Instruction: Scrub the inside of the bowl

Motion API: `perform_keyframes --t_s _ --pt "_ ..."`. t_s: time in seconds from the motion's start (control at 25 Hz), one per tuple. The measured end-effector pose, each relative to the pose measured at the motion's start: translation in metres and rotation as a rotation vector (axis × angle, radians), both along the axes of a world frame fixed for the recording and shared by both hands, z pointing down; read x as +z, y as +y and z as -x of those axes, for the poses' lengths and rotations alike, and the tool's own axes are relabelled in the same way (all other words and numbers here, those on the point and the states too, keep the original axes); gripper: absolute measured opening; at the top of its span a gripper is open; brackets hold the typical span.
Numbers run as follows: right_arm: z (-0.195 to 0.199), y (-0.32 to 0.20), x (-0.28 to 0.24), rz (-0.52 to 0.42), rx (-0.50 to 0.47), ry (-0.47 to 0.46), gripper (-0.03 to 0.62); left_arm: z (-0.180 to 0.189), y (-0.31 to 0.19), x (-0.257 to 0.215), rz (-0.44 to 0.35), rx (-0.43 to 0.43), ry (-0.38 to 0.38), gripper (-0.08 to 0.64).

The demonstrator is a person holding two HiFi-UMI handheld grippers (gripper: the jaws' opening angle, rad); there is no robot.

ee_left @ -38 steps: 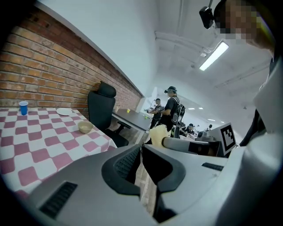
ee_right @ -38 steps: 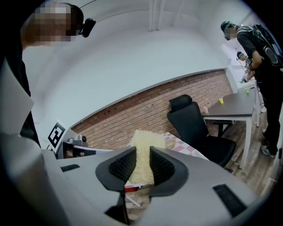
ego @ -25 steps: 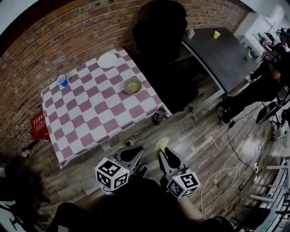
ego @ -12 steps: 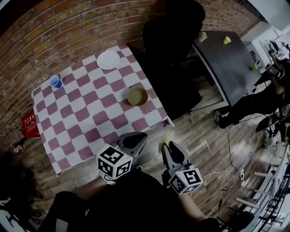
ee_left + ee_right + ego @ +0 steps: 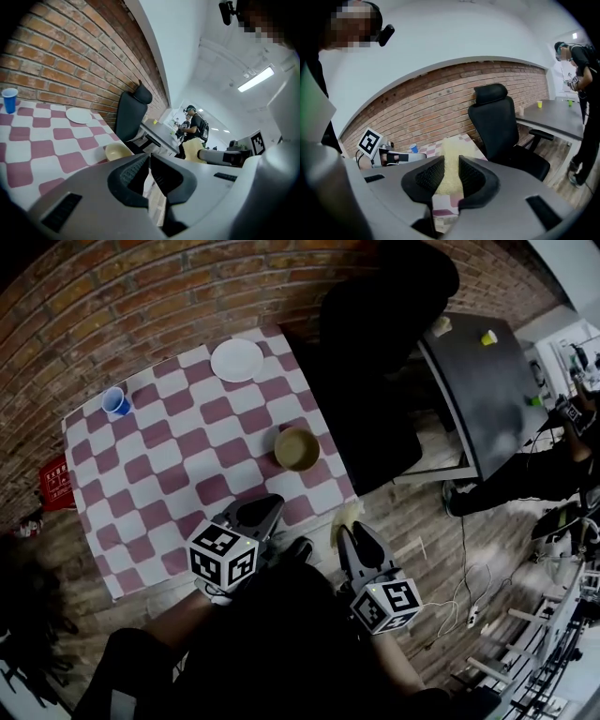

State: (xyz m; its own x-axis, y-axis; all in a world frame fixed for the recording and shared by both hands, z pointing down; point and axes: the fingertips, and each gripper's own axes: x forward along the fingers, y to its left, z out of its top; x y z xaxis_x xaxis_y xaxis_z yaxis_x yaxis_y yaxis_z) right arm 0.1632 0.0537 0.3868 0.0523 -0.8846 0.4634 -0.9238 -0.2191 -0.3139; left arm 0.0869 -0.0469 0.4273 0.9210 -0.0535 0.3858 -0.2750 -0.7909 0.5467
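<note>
The left tongs (image 5: 149, 158) are closed, the two pads meeting at their tips with only a thin slit lower down, and nothing is held between them. In the head view they hang over the near edge of the desk (image 5: 159, 465), which wears a pink and white checked cloth. The right tongs (image 5: 451, 172) are narrowed onto a pale yellow sponge (image 5: 450, 159). Both pads press its sides, and its fuzzy top stands up past the fingertips. From the head view these tongs sit over the wooden floor (image 5: 422, 540), just off the desk's near right corner and beside the left tongs. The bowl (image 5: 296, 448), tan and upright, stands on the desk near its right edge. It lies beyond both tongs and clear of them, touched by neither. In the left gripper view it shows just past the left pad. Farther back on the desk a white plate (image 5: 236, 360) sits near the brick wall, and a blue cup (image 5: 115, 401) stands toward the far left corner. A black chair (image 5: 375, 352) is just right of the desk.
</note>
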Motion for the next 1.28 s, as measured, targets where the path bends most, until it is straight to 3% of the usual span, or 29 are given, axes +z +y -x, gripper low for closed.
perform_keyframes --t_s 0.32,0.48,0.76,1.0,1.04,1.12,1.28 --pt "-0.037 -0.06 0.022 0.122 -0.206 0.205 0.103 0.01 -0.042 0.029 0.039 -0.192 -0.046 0.025" --pt "-0.045 -0.093 0.054 0.23 -0.407 0.308 0.104 -0.002 -0.048 0.049 0.055 -0.217 -0.087 0.025" --pt "-0.05 -0.136 0.123 0.433 -0.764 0.603 0.103 -0.034 -0.054 0.101 0.199 -0.259 -0.163 0.025" --pt "-0.045 -0.161 0.15 0.479 -1.006 0.852 0.103 -0.051 -0.061 0.128 0.323 -0.318 -0.177 0.026" --pt "-0.043 -0.163 0.155 0.488 -1.048 0.894 0.103 -0.052 -0.062 0.132 0.333 -0.327 -0.186 0.037" --pt "-0.039 -0.165 0.167 0.502 -1.131 0.973 0.103 -0.054 -0.064 0.14 0.365 -0.344 -0.196 0.14" --pt "-0.025 -0.167 0.183 0.5 -1.264 1.048 0.104 -0.059 -0.062 0.153 0.449 -0.368 -0.18 0.153"
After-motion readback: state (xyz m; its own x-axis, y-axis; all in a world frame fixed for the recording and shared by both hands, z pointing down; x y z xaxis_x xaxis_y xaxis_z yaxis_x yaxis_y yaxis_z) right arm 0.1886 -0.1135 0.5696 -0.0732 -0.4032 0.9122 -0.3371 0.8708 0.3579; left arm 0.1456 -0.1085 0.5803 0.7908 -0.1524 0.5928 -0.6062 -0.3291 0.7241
